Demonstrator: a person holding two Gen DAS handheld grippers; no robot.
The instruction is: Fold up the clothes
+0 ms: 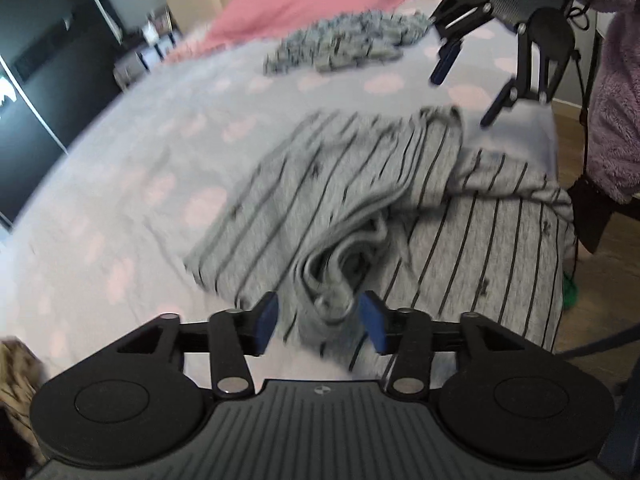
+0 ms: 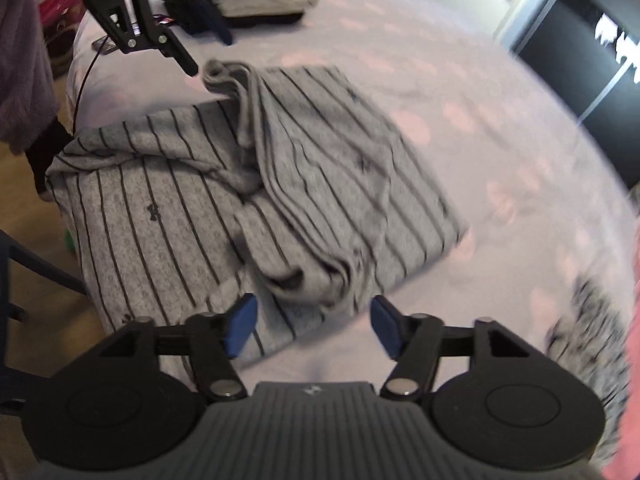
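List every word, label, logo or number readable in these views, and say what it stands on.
No readable words or numbers.
Striped grey garment: small dark emblems, no letters legible.
Left gripper body: a small round emblem, too small to read.
Right gripper body: a small mark, blurred.

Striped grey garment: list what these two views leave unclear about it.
- Striped grey garment: in the left wrist view, motion blur smears its folds, so the layers cannot be counted.
- Its near edge: in the right wrist view, the right tongs cover it.
- What kind of garment it is: bunched folds hide its outline.
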